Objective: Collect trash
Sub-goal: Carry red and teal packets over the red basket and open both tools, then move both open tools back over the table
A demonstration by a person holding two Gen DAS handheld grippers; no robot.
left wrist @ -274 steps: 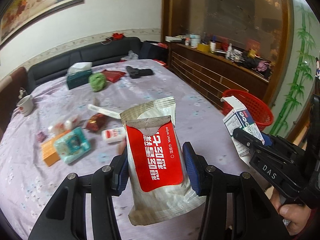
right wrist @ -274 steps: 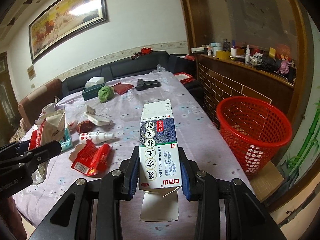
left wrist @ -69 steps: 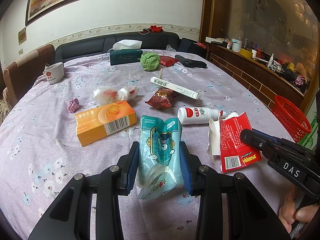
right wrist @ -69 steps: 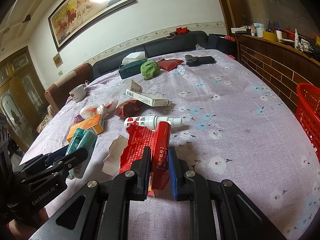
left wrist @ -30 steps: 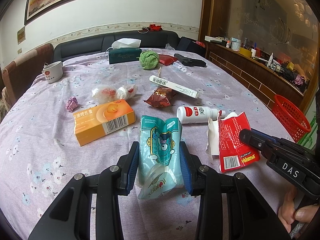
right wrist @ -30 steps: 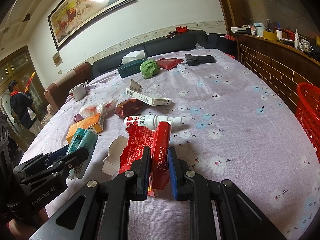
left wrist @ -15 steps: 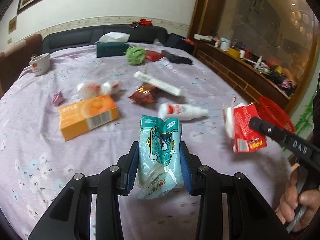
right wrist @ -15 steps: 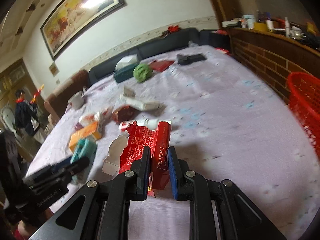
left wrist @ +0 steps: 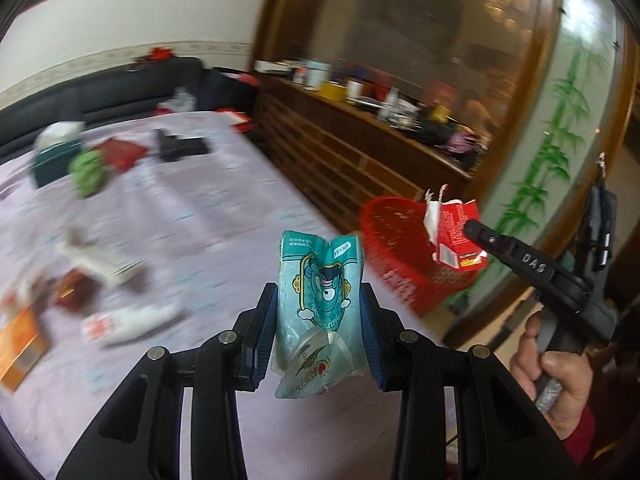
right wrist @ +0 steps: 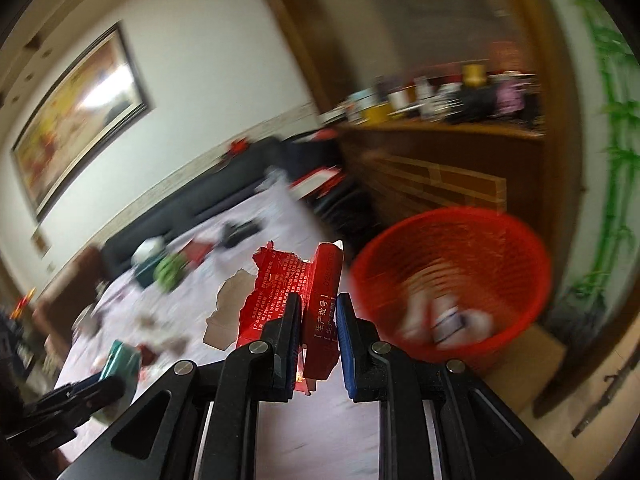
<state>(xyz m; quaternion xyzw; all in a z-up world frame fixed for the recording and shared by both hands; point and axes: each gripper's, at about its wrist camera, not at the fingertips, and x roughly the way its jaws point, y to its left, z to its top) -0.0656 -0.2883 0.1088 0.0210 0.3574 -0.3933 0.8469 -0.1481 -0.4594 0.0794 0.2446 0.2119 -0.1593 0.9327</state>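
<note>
My left gripper (left wrist: 319, 312) is shut on a teal wet-wipe pack (left wrist: 320, 292) and holds it in the air above the table's right part. My right gripper (right wrist: 318, 320) is shut on a torn red carton (right wrist: 316, 304); in the left wrist view that red carton (left wrist: 456, 236) hangs in front of the red mesh basket (left wrist: 396, 248). The red basket (right wrist: 452, 272) stands on the floor past the table's edge, right of the carton, with several pieces of trash inside. The left gripper with the teal pack (right wrist: 120, 360) shows at lower left of the right wrist view.
On the lilac tablecloth (left wrist: 208, 208) lie an orange box (left wrist: 20, 344), a white bottle (left wrist: 128, 320), a long white box (left wrist: 100, 264), a brown wrapper (left wrist: 74, 292), a green ball (left wrist: 86, 172) and a tissue box (left wrist: 52, 156). A wooden sideboard (left wrist: 360, 152) runs behind the basket.
Both grippers have swung to the right and risen with their loads, away from the table's middle. The red basket has come much closer in both views.
</note>
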